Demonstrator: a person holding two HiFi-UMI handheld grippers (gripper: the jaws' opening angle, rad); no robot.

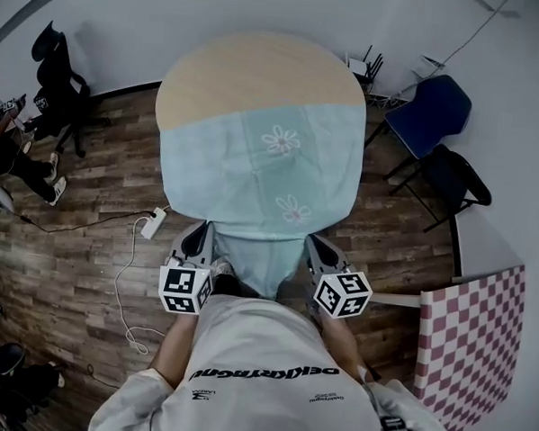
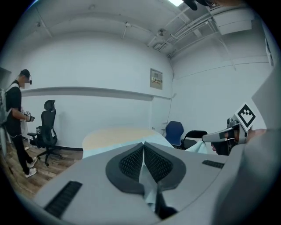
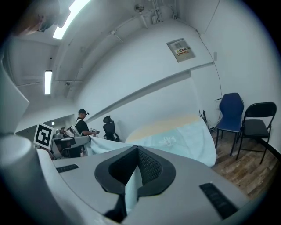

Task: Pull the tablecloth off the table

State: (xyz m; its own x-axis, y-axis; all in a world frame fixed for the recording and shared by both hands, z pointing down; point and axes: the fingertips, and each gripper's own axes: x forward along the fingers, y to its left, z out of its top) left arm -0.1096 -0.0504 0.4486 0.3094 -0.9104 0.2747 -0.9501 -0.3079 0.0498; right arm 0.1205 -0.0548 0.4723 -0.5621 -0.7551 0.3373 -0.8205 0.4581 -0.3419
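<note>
The wood-plank floor [image 1: 79, 245] fills the room around a round table [image 1: 260, 61] with a pale wooden top. The far part of that top lies bare. Over the rest lies the light blue tablecloth [image 1: 262, 178], its far edge running roughly straight across the tabletop from one side to the other. Its long axis runs from that edge toward the person, with two white flower prints in line along it. The cloth hangs off the near rim and off both sides, then narrows into a gathered end that points at the person's body — this end is lifted clear of the table between the two grippers.

At the right of the head view a red-and-white checked cloth [image 1: 475, 342] covers another surface. A blue chair [image 1: 433, 110] and a black folding chair [image 1: 456, 179] stand beside the table's right side, and a black office chair [image 1: 60, 86] stands well apart at the left wall.

The left gripper [image 1: 199, 238] has its jaws closed together on the cloth's near left corner; a thin fold of blue fabric shows pinched between its pads. The right gripper [image 1: 320, 249] is likewise clamped tight on the near right corner — a strip of cloth stands between its pads.

A white power strip [image 1: 154, 222] lies on the floor just left of the hanging cloth.
</note>
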